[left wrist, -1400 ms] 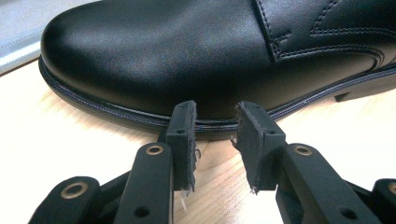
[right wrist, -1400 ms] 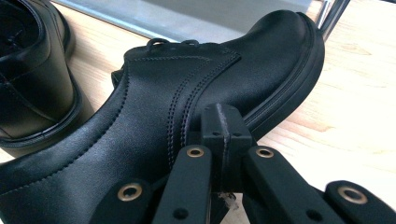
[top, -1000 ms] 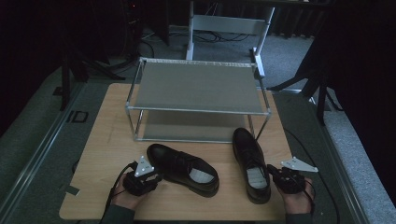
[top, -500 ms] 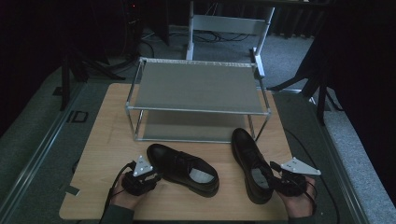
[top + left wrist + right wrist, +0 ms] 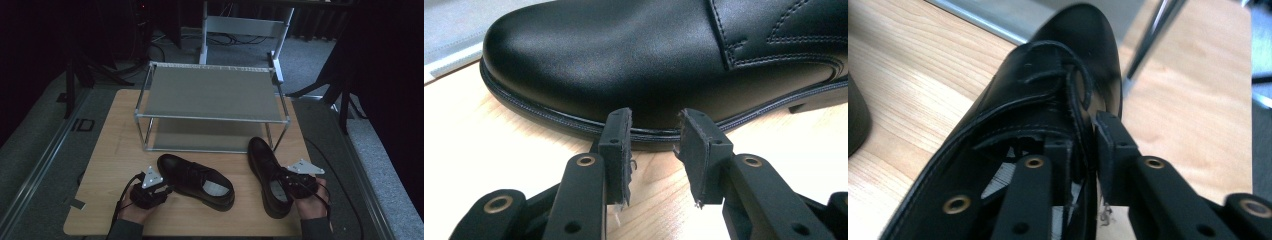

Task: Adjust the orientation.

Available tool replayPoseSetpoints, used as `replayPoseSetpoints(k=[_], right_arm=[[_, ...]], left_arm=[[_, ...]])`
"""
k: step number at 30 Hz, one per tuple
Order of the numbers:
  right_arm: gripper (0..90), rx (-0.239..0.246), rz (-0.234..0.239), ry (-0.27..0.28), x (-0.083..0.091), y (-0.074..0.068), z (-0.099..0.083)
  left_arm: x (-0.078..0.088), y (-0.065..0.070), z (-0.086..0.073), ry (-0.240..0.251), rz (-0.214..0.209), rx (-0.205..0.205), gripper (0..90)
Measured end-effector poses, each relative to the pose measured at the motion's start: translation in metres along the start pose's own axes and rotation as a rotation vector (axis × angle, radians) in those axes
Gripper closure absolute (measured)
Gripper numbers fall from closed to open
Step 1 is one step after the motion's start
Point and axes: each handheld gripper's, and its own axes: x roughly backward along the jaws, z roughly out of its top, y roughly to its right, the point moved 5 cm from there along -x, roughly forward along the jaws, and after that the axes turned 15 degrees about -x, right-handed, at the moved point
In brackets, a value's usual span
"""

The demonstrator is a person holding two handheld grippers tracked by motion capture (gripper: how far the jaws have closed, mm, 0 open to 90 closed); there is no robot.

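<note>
Gripping the right shoe's collar wall near the table's front edge, right gripper jaws just closing around it; left gripper gaping, released, beside the left shoe's toe. Needing next, probably: firming the pinch, then lifting toward the rack.

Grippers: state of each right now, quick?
Left gripper: open, holding nothing, at left shoe's sole.
Right gripper: jaws just closing, on right shoe's collar.
</note>
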Motion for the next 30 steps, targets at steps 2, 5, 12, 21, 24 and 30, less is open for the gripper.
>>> replayPoseSetpoints(k=[2, 5, 12, 21, 24, 30], right_arm=[[79.9, 0.022, 0.025, 0.022, -0.001, -0.002, 0.001], [80.6, 0.067, 0.079, 0.06, -0.003, -0.005, 0.008], [81.1, 0.193, 0.138, 0.085, -0.013, -0.018, 0.023], [69.7, 0.229, 0.278, 0.042, -0.022, -0.04, 0.015], [59.5, 0.2, 0.265, 0.013, -0.01, -0.041, 0.015], [70.4, 0.138, 0.305, 0.107, 0.034, -0.054, 0.024]], left_arm=[[0.0, 0.001, 0.001, 0.006, -0.008, 0.001, 65.6], [0.0, 0.002, 0.004, 0.021, -0.02, 0.004, 65.6], [0.001, 0.009, 0.012, 0.05, -0.05, -0.008, 65.7], [0.002, 0.013, 0.017, 0.062, -0.058, -0.028, 65.7], [0.006, 0.008, 0.015, 0.064, -0.044, -0.017, 65.6], [0.01, -0.011, 0.015, 0.058, 0.009, 0.019, 63.5]])
